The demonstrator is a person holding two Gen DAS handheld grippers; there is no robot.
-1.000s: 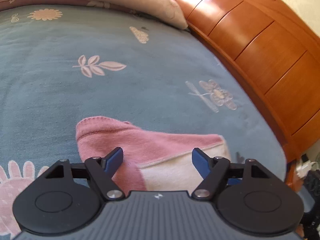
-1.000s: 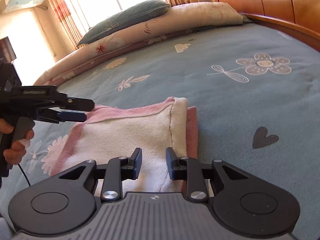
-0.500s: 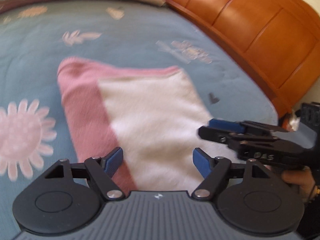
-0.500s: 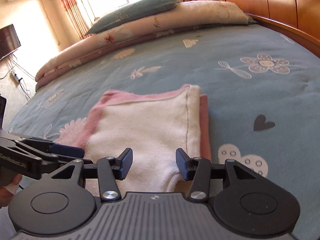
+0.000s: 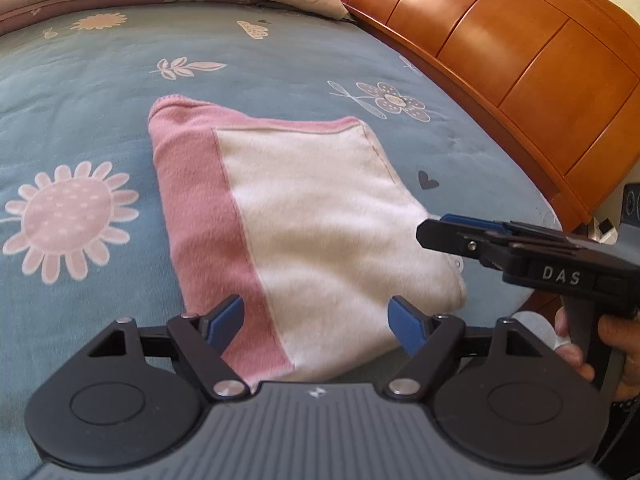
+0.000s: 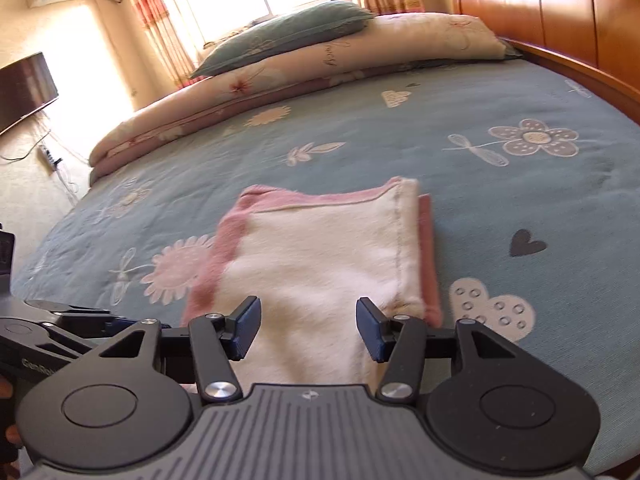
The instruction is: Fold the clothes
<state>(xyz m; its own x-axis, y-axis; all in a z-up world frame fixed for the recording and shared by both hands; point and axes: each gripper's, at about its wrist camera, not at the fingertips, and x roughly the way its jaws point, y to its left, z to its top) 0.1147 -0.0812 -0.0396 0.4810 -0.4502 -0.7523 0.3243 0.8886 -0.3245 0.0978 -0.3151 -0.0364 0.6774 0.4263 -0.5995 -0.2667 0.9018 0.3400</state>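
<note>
The pink-and-white garment [image 5: 304, 216] lies folded flat on the blue bedspread [image 5: 80, 100], near its front edge. My left gripper [image 5: 318, 322] hovers spread wide above its near end; my right gripper [image 6: 308, 328] has just been opening, nothing pinched. I judge this fold finished; next comes tidying edges or another fold

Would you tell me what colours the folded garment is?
Cream panel with pink border, the folded garment; clearest from the left wrist.

Your left claw [image 5: 318, 322] hangs wide apart over the folded pink-and-white garment [image 5: 304, 220] on the bed [image 5: 80, 92]; your right claw [image 5: 444, 232] reaches its far edge.
</note>
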